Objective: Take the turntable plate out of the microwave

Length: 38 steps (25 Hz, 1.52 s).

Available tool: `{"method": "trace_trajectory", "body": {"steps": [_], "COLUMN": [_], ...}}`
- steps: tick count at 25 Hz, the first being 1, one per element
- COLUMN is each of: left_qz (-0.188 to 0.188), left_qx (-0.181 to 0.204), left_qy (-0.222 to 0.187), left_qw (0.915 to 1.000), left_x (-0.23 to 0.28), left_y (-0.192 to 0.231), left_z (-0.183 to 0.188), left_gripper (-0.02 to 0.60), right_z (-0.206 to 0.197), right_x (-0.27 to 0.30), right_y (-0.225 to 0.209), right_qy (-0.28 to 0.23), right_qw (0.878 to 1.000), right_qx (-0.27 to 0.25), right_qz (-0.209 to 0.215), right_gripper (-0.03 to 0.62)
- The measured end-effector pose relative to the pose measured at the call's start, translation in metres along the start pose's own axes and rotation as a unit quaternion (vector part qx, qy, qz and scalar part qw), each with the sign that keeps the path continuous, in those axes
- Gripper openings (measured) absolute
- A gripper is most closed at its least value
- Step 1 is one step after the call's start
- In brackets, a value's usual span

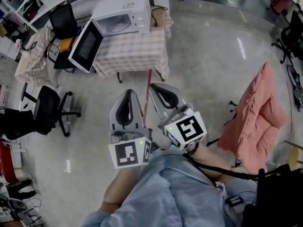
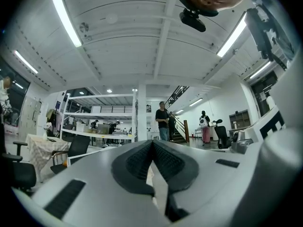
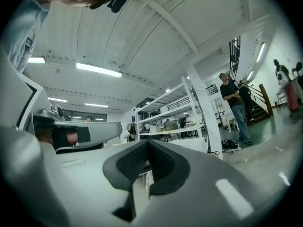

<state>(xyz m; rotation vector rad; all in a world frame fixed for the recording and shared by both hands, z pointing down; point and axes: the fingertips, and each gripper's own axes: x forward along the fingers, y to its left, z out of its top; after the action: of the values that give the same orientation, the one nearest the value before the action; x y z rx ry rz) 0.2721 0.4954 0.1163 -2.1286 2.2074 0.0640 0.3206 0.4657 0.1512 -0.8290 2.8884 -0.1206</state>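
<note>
Left: the microwave [image 1: 124, 18] stood on the checked counter [image 1: 137, 56], its door [image 1: 86, 46] hanging open. The turntable plate was too small to make out and presumably lay inside the cavity, well apart from me. Centre: my left gripper [image 1: 129, 93] had its 2 fingers pressed together on nothing. Right: my right gripper [image 1: 154, 86] was likewise closed and empty. To approach well, I judged I should face the opening squarely and part 1 pair of fingers before reaching the plate's rim.
</note>
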Motion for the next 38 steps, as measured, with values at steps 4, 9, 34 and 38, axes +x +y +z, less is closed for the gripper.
{"method": "trace_trajectory", "body": {"steps": [4, 9, 34, 38], "left_qz": [0.0, 0.002, 0.032, 0.031], "left_qx": [0.007, 0.022, -0.034, -0.043], "left_qy": [0.007, 0.029, 0.009, 0.004], "left_qw": [0.9999, 0.9993, 0.9988, 0.9986], "left_x": [0.004, 0.007, 0.121, 0.14], "left_y": [-0.015, -0.018, 0.136, 0.171], "left_z": [-0.006, -0.014, -0.039, -0.038], "left_gripper": [0.008, 0.008, 0.008, 0.008], "right_z": [-0.003, -0.012, -0.054, -0.054], "right_x": [-0.007, -0.005, 0.17, 0.214], "right_y": [-0.012, -0.017, -0.037, -0.03], "right_qy": [-0.002, 0.004, 0.054, 0.059], "right_qw": [1.0, 0.999, 0.998, 0.998], "right_qx": [0.011, 0.031, 0.026, 0.017], "right_qz": [0.003, 0.011, 0.018, 0.023], "right_gripper": [0.002, 0.002, 0.002, 0.002]}}
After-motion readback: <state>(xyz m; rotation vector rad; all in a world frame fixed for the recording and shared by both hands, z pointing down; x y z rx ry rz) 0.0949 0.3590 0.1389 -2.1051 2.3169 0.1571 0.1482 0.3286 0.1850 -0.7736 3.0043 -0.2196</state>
